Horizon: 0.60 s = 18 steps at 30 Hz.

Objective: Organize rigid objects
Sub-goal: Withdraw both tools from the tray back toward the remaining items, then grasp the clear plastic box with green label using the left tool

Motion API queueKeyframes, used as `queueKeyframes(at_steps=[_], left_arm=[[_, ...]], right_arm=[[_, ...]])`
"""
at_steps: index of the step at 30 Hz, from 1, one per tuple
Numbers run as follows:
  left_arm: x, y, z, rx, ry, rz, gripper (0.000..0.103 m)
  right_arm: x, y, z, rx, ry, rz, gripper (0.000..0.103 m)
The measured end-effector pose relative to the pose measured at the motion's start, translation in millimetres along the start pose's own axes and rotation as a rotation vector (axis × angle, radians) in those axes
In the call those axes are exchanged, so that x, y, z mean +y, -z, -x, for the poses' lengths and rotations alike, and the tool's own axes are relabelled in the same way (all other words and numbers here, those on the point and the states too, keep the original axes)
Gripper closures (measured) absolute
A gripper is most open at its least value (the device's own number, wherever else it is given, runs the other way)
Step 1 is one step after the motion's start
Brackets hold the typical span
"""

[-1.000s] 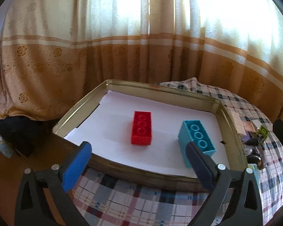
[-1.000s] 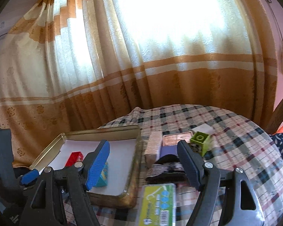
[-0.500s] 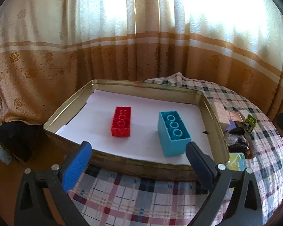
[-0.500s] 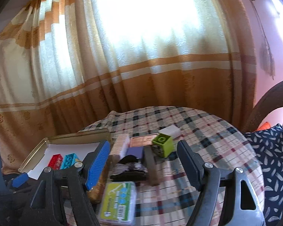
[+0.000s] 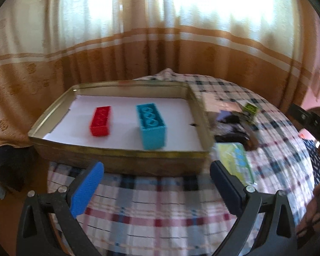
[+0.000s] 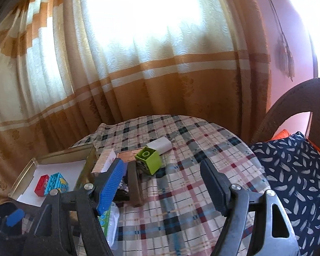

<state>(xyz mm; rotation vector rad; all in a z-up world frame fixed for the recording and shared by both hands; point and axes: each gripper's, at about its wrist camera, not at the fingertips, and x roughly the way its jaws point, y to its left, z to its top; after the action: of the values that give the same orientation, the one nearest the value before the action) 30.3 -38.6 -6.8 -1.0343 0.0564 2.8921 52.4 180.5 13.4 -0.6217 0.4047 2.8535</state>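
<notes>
A gold metal tray (image 5: 117,153) lined with white paper holds a red brick (image 5: 100,121) and a taller blue brick (image 5: 151,125). My left gripper (image 5: 155,183) is open and empty, in front of the tray's near wall. A green brick (image 6: 148,160) sits on the plaid cloth among clutter; it also shows in the left wrist view (image 5: 250,109). My right gripper (image 6: 164,183) is open and empty, a little short of the green brick. The tray (image 6: 53,155), red brick (image 6: 41,185) and blue brick (image 6: 55,183) lie at the far left of the right wrist view.
A white block (image 6: 160,144), a copper-coloured flat piece (image 6: 127,155), a tan box (image 6: 103,162), a brown bar (image 6: 135,186) and dark items crowd beside the tray. A green-and-blue packet (image 5: 234,162) lies at the tray's right. Curtains hang behind; a feather-print cushion (image 6: 294,170) is right.
The left gripper has pulled back and swung right, so the tray sits further off. The right gripper has swung right toward the green brick. Both stay open.
</notes>
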Motion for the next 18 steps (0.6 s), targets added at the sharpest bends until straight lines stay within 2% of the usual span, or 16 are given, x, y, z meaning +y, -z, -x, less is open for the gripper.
queueKeyframes(at_steps=[7,18], left_arm=[[-17,5,7,0.023,0.129,-0.017,0.002],[-42,6,0,0.073,0.216,-0.032,0.002]], right_arm=[[-17,-1,2,0.003,0.029,-0.022,0.027],[-33,0,0,0.021,0.025,-0.077,0.027]])
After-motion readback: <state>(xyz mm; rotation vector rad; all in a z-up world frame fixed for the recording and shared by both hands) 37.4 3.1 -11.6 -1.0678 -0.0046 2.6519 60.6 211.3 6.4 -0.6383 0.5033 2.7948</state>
